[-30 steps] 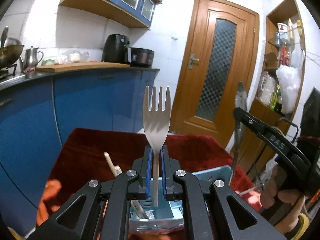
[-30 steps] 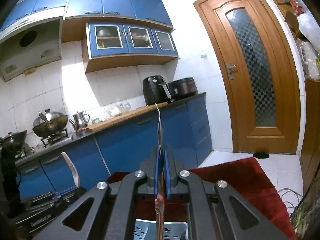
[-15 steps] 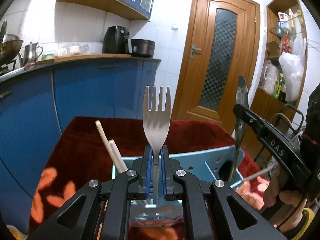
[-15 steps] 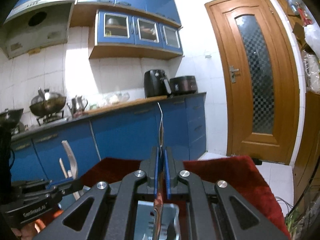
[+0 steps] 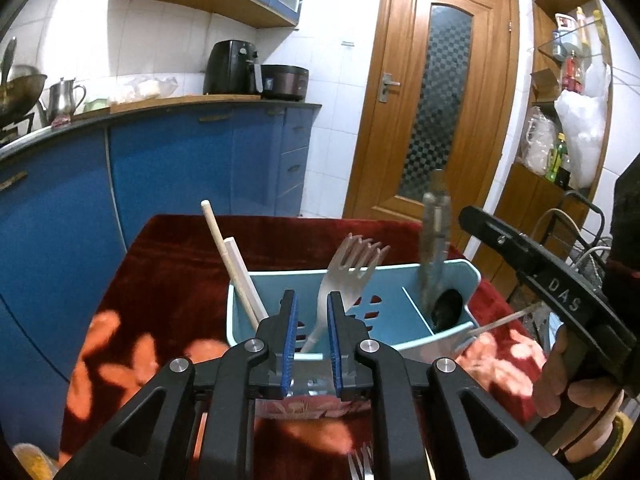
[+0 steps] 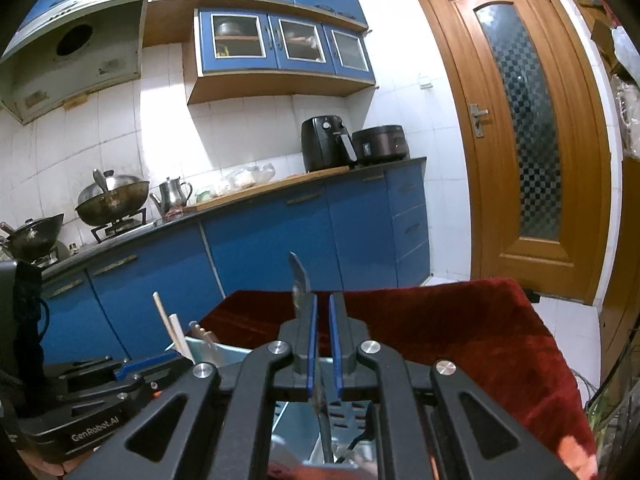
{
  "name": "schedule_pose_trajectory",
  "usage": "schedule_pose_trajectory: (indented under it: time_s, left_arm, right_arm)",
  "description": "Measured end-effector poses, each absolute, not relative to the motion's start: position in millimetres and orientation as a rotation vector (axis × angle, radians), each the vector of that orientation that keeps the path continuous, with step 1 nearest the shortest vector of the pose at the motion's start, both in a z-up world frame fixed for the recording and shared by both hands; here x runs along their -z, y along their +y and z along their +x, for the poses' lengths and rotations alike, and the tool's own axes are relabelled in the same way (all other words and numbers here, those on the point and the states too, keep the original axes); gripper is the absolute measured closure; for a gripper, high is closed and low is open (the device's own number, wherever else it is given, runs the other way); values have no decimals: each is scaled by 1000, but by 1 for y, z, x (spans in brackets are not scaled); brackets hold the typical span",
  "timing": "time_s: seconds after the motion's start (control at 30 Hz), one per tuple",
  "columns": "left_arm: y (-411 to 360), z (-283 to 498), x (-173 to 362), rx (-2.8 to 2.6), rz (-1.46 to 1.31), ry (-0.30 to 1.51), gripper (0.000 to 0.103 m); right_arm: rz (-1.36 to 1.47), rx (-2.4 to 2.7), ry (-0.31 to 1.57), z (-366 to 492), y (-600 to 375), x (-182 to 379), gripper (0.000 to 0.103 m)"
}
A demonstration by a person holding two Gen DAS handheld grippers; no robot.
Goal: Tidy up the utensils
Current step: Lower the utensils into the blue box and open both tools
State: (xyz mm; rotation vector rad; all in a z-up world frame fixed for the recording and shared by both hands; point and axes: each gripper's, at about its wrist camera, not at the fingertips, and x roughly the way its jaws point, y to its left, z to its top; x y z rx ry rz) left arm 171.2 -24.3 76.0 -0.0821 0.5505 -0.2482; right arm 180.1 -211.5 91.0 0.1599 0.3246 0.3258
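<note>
Two grippers work over a light blue holder (image 5: 448,280) on a red cloth (image 5: 172,264). Left gripper (image 5: 311,312): jaws parted, fork (image 5: 348,272) loose between them, tilted right, handle down in the holder's middle section. Two chopsticks (image 5: 230,260) lean at its left end. Right gripper (image 6: 323,328): jaws apart, knife (image 6: 301,284) standing at the left pad, lower end in the holder; whether it touches the pad is unclear.

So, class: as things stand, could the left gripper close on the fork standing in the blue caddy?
Probably yes: the left gripper is open, the fork leans between its fingers, and nothing blocks it in the blue caddy.
</note>
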Motion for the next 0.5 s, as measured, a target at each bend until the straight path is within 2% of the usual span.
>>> schedule_pose_trajectory:
  time_s: [0.07,0.13,0.2,0.5]
  left_arm:
    - [-23,168,-78,246,-87,550,89]
    - [-22,165,-79,248,-89,554,89]
    - [-21,162,-81,244,-88,552,89]
    - [-12,134,-94,240,-87,544,89]
  right_arm:
    - [163,-333,325,176,-210,-91,94]
    - [175,-342,323,171,-209,-92,85]
    - [189,-351,311,165,-210,-96,70]
    - [250,-343,280,130,-220,-115,70]
